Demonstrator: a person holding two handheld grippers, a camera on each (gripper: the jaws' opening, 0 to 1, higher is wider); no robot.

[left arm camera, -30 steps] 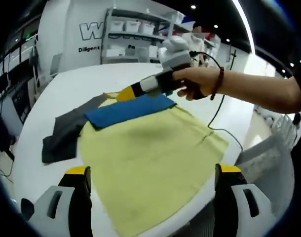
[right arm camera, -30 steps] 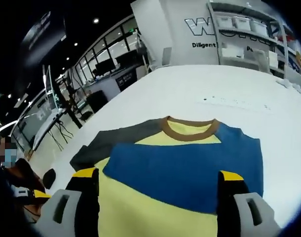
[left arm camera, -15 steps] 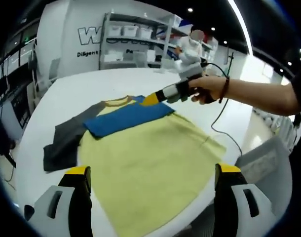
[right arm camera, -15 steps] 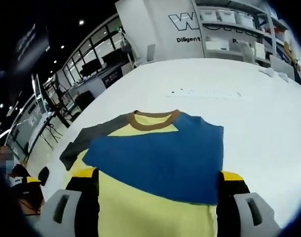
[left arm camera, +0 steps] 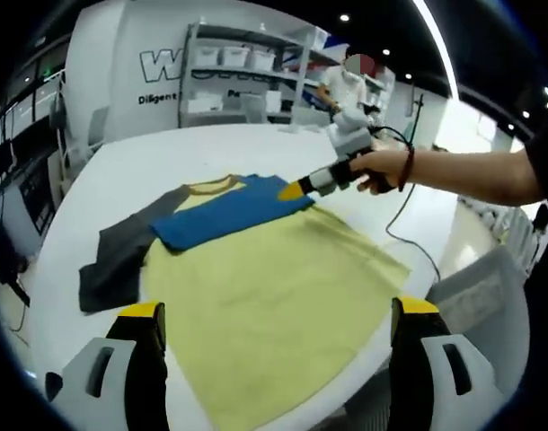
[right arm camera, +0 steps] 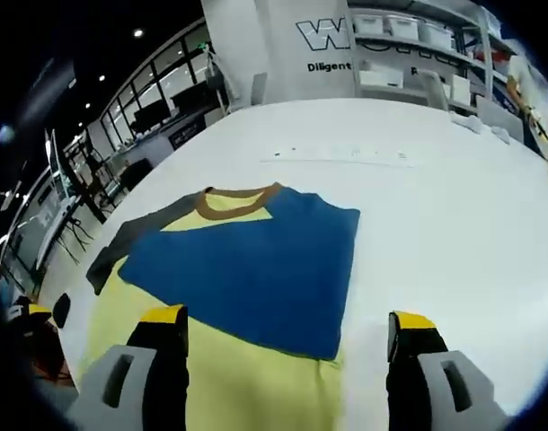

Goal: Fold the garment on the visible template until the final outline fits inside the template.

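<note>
Yellow garment (left arm camera: 274, 287) with blue panel (right arm camera: 247, 269) lies flat on the white worktop (right arm camera: 436, 215). Left tool (left arm camera: 272, 359), jaws apart, hovers at its hem; right tool (right arm camera: 287, 359), jaws apart, beside the blue panel.

Bright overhead lighting, fisheye-warped edges

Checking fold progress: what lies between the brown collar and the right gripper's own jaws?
In the right gripper view, the folded-over blue sleeve covers the stretch from the collar down toward the right gripper.
</note>
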